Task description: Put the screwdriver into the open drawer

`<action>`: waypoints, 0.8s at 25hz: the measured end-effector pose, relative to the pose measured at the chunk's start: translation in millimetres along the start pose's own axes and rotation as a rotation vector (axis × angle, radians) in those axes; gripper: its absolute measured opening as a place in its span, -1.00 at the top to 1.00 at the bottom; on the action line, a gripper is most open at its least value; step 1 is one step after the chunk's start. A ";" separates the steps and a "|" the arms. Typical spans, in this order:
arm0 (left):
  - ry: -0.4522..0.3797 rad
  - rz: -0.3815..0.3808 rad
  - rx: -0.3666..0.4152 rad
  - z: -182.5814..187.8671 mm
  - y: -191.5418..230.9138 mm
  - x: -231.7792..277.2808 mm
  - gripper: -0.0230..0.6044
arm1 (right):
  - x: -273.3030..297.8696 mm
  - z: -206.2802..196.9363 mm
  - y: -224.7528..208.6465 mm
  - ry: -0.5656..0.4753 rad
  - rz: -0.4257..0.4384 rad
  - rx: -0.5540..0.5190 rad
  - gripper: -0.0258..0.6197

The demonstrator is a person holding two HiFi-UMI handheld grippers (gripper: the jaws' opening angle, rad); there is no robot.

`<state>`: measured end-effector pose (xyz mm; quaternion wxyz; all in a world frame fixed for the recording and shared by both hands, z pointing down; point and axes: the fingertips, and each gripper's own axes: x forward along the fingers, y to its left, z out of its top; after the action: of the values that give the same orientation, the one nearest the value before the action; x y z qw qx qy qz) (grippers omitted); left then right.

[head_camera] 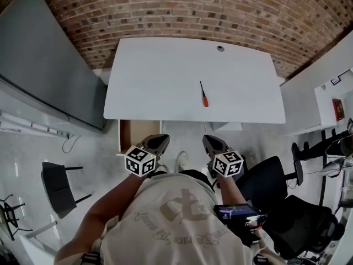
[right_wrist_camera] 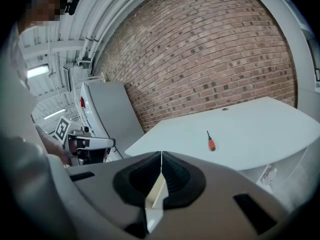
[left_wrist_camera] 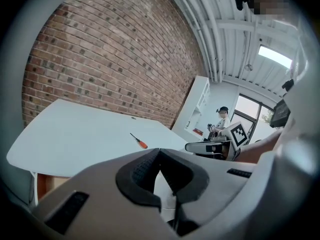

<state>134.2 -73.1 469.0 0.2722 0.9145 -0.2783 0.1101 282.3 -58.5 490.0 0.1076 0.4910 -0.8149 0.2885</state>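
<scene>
The left hand-held gripper (left_wrist_camera: 159,150) and right hand-held gripper (right_wrist_camera: 161,154) were held clenched, empty, and the drawer (head_camera: 132,132), seemingly open, was partly hidden under the table (head_camera: 165,76).

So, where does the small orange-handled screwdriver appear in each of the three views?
Head view: the small orange-handled screwdriver lies right of centre, on the white table.
Left gripper view: screwdriver just left of centre, on the table.
Right gripper view: screwdriver right of centre, on the table.
Shared landmark: the red brick wall behind the table.
</scene>
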 end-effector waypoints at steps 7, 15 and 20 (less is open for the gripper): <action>-0.007 0.036 -0.008 20.8 6.2 37.5 0.86 | 24.2 19.9 -43.3 0.045 0.019 -0.031 0.85; -0.004 0.091 -0.014 31.7 19.8 71.7 0.86 | 56.6 29.2 -86.9 0.112 0.022 -0.103 0.85; -0.013 0.129 -0.027 34.6 30.0 88.3 0.86 | 78.0 32.2 -109.6 0.153 0.032 -0.125 0.85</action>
<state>191.3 -153.0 484.6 0.2751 0.8917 -0.3396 0.1178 341.7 -173.1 539.6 0.1952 0.4470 -0.8284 0.2753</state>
